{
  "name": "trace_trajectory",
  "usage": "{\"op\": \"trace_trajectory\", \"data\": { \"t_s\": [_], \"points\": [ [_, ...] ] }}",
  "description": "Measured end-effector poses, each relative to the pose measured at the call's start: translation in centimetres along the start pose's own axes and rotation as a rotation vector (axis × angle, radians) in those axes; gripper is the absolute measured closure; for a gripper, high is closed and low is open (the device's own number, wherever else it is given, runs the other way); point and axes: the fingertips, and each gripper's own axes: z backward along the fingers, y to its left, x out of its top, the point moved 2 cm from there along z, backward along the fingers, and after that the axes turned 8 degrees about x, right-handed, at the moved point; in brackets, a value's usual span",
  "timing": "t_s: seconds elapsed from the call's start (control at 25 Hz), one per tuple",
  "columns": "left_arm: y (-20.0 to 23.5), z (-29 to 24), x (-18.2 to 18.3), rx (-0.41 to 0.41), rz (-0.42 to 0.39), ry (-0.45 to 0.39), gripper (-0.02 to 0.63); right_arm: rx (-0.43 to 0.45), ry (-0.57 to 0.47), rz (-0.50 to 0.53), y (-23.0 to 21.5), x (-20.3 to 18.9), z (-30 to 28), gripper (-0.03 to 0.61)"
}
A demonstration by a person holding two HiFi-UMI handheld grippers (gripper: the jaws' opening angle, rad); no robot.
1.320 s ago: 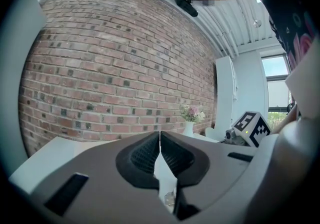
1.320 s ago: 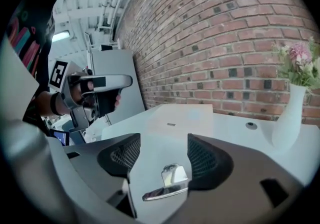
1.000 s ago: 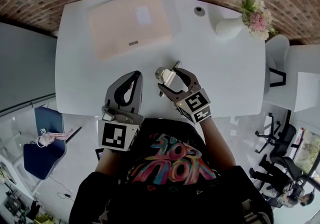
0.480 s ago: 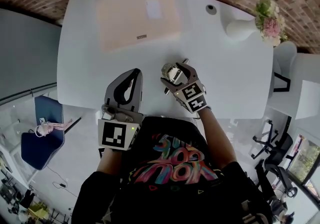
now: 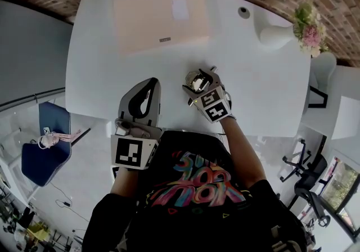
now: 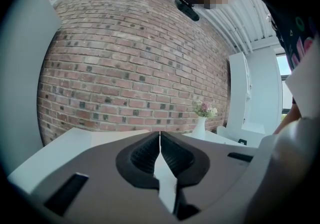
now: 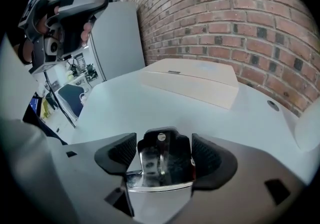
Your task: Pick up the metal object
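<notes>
Head view first: the metal object (image 5: 195, 80) sits on the white table (image 5: 95, 48), around the middle and toward the near edge. It's well apart from the beige box (image 5: 160, 14) at the far side and the vase (image 5: 275, 36) at the far right. My right gripper (image 5: 201, 83) is tipped down over it with a jaw on either side. The left gripper (image 5: 149, 89) hovers just to the left, over the near edge, out of the action.

Left gripper view: the jaws are clenched together on nothing and just aimed at the brick wall (image 6: 125, 68).

Right gripper view: these jaws have just been opening and now stand wide, with the shiny piece (image 7: 162, 160) right between the ribbed pads (image 7: 120, 153). It's close to both pads, but I don't see either one squeezing it. So I'd call this gripper released around it, with no grip yet.

Handling, my guess: it's polished hard metal with no give, probably hefty for its size and pretty slick. That means it could skate or twist out of a sloppy pinch. I'd close on the broad flat sides of the main body, low down. I'd stay off the thin bit poking out on the far side, and I'd keep the squeeze square so it doesn't pivot.
</notes>
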Motion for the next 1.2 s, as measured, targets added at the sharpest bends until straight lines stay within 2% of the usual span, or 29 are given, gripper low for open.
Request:
{"op": "trace_trajectory", "data": {
  "t_s": [0.36, 0.76, 1.2],
  "points": [
    [1.0, 0.5, -0.3, 0.029, -0.004, 0.016, 0.584, -0.011, 0.036, 0.041, -0.3, -0.6, -0.9, 0.242],
    [1.1, 0.3, 0.6, 0.014, 0.003, -0.021, 0.584, -0.013, 0.048, 0.042, -0.5, -0.8, -0.8, 0.262],
    [1.6, 0.3, 0.7, 0.021, -0.011, -0.008, 0.584, -0.028, 0.019, -0.024, -0.3, -0.2, 0.1, 0.262]
  ]
}}
